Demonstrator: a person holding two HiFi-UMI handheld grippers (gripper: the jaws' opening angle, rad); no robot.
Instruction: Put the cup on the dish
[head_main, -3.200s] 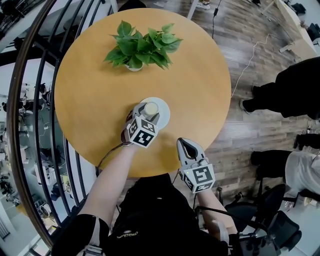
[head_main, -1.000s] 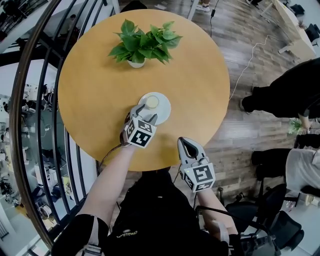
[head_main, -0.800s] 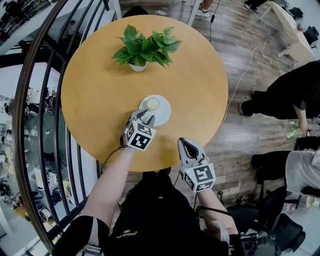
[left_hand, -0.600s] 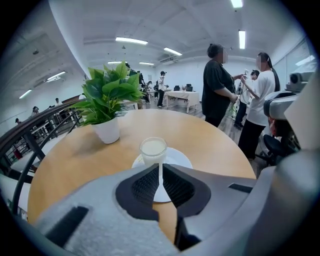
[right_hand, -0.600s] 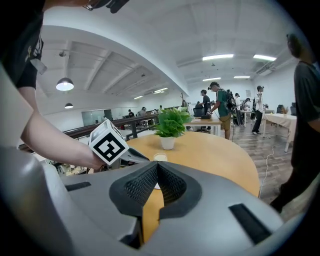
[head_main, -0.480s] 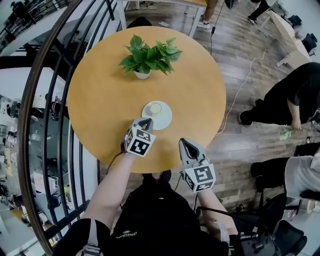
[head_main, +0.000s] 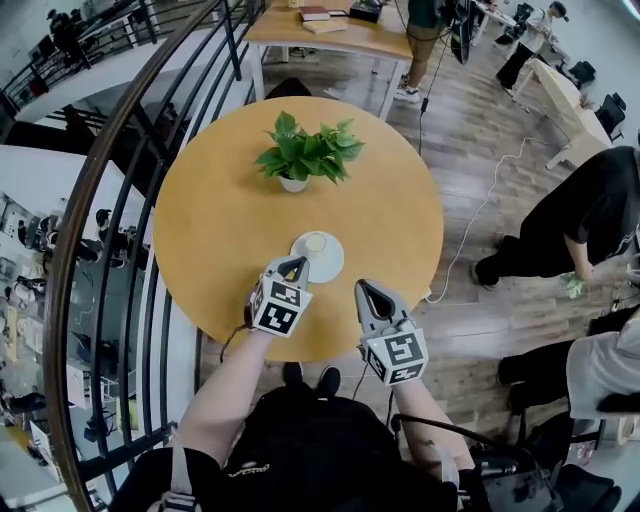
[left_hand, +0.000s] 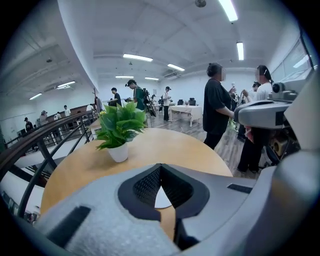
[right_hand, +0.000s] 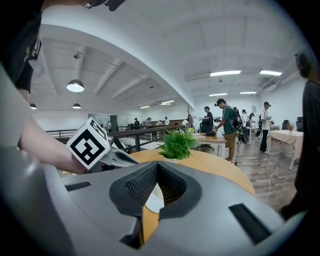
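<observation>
Since the earlier frame the left tool (head_main: 297, 262) has drawn back off the cup (head_main: 315, 243) and clenched shut, empty, with its tips just beside the dish (head_main: 333, 263). The cup stands upright on the dish, on the round bench (head_main: 220, 230). The right tool (head_main: 367, 288) is clenched, empty, near the bench's near edge.

view: left gripper | hidden: dish (left_hand: 161, 197), mostly | by: left tongs (left_hand: 160, 168)
</observation>
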